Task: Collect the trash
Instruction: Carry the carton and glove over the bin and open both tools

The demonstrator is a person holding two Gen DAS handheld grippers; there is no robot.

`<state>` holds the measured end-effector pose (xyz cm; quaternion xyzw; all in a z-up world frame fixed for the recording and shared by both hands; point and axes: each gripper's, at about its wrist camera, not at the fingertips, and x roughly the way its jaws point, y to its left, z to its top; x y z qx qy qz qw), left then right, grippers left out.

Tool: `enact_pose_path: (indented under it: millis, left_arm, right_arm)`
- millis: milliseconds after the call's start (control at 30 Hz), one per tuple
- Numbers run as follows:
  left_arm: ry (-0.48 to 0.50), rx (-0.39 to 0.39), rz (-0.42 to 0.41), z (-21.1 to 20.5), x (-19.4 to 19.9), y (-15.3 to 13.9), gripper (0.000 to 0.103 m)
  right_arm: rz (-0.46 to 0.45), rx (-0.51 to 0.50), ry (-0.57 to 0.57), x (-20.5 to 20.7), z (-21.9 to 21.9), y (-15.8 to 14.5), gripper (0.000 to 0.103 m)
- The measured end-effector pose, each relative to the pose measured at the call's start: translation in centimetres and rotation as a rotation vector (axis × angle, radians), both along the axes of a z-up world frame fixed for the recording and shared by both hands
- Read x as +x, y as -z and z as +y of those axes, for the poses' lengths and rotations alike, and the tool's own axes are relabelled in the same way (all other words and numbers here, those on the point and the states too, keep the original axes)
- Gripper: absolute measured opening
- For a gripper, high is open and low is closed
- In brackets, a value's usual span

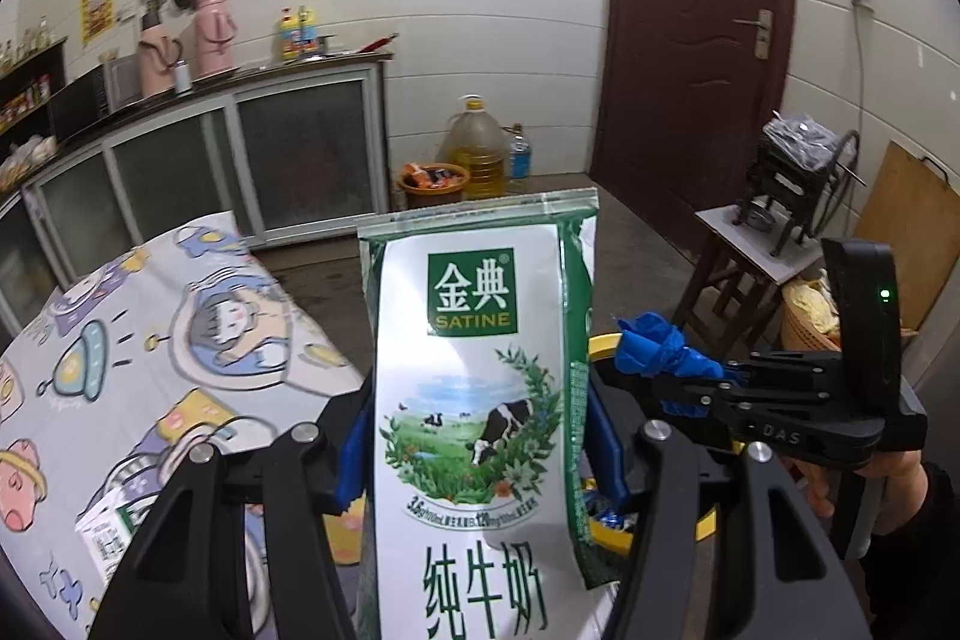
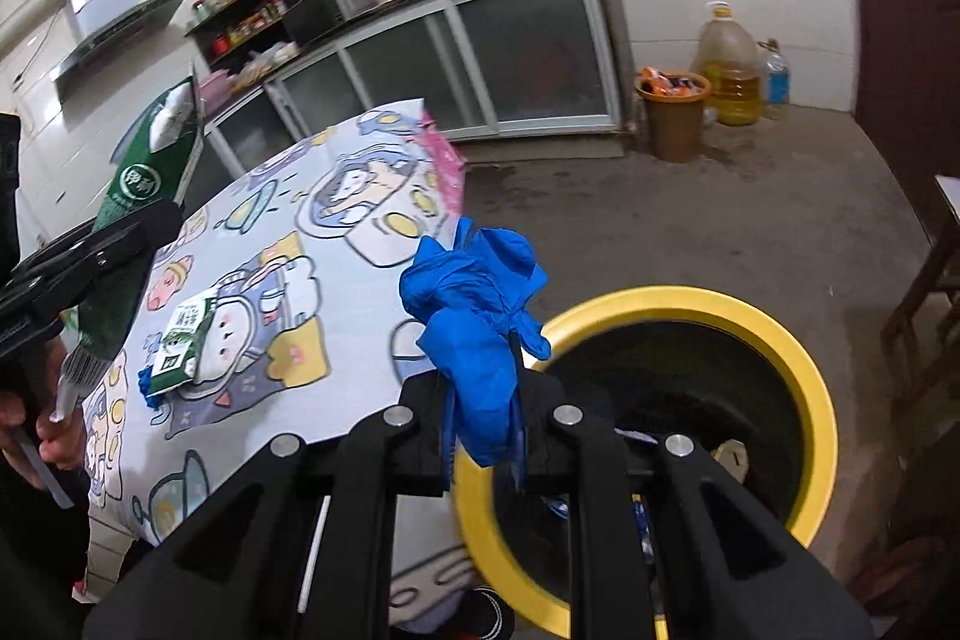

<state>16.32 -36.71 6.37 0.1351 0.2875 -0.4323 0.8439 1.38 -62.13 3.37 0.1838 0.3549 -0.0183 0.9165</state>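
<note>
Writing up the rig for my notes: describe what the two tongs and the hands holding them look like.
Both tongs are matte black plastic linkages with silver rivets and blue pads. The right tongs carry "DAS" lettering and a green indicator light. The right hand and left hand are bare, with dark sleeves.

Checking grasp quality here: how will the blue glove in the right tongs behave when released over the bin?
The blue glove looks limp and crumpled, probably very light. It may cling to the right tongs rather than drop cleanly into the yellow-rimmed bin.
</note>
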Motion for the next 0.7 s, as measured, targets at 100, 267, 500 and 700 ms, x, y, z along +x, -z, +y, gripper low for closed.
enact_pose_path:
  millis: [100,267,500,700]
  left_arm:
    - [0.038,0.01,-0.007,-2.0,-0.8,0.4,0.055]
    - [0.082,0.017,-0.012,-4.7,-1.8,1.0,0.055]
    - [0.122,0.052,-0.037,-8.3,-3.2,2.5,0.055]
    - [0.151,0.073,-0.028,-10.7,-3.8,3.6,0.056]
  right_arm:
    - [0.01,-0.006,0.03,-0.8,-1.3,0.6,0.014]
    - [0.031,0.002,0.067,-1.6,-2.7,1.8,0.014]
    - [0.067,0.02,0.124,-2.3,-4.8,3.8,0.014]
    - [0.097,0.041,0.169,-3.0,-6.3,5.2,0.014]
